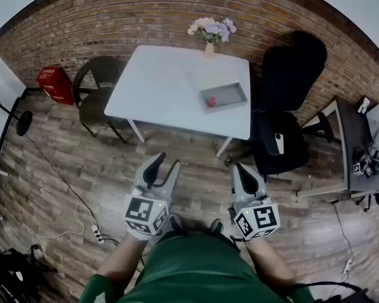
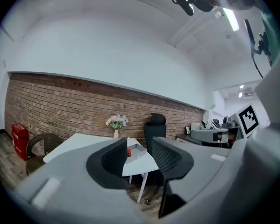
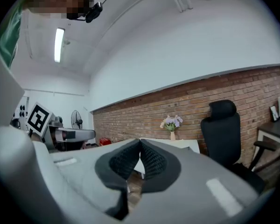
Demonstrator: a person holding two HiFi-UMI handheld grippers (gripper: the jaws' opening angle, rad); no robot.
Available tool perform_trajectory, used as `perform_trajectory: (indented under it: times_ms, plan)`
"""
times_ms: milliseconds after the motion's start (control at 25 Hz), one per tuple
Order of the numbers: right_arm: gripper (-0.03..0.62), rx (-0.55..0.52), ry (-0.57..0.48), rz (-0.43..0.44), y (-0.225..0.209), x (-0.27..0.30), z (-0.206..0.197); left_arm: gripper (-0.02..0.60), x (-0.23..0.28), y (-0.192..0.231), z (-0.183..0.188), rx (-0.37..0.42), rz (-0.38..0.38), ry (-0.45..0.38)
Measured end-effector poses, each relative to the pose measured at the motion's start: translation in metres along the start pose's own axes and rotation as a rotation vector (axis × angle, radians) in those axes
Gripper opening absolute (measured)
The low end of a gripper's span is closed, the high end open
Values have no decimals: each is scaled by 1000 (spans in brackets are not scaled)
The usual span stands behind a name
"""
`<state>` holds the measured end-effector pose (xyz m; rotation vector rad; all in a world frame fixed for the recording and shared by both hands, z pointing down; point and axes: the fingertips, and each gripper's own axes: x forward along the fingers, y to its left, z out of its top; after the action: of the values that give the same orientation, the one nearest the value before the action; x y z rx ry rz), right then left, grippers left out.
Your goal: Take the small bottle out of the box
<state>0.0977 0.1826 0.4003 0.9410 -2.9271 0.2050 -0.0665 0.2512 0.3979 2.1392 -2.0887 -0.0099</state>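
Note:
A shallow grey box (image 1: 226,97) lies on the right part of the white table (image 1: 158,87), with a small red bottle (image 1: 211,101) inside it at its left end. Both grippers hang low over the wooden floor, well short of the table. My left gripper (image 1: 167,164) is open with nothing between its jaws; in the left gripper view the box (image 2: 136,149) and bottle (image 2: 129,152) show through the gap of that gripper (image 2: 139,149). My right gripper (image 1: 239,167) is shut and empty, its pads touching in the right gripper view (image 3: 140,146).
A vase of flowers (image 1: 210,31) stands at the table's far edge by the brick wall. A black office chair (image 1: 284,115) is right of the table, a wicker chair (image 1: 95,93) left, a red crate (image 1: 55,84) beyond. A desk (image 1: 360,150) with gear sits far right. Cables cross the floor.

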Motion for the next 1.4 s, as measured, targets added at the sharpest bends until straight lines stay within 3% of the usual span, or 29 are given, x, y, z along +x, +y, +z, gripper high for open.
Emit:
perform_trajectory:
  times_ms: [280, 560, 960, 1400]
  plan:
    - [3, -3, 48, -55, 19, 25, -21, 167, -9, 44, -5, 8, 9, -33]
    - [3, -13, 72, -82, 11, 45, -23, 166, 8, 76, -8, -34, 23, -48]
    - [3, 46, 64, -48, -36, 113, -24, 161, 68, 84, -1, 17, 33, -6]
    - [3, 83, 65, 7, -118, 196, -13, 158, 176, 91, -2, 102, 67, 53]
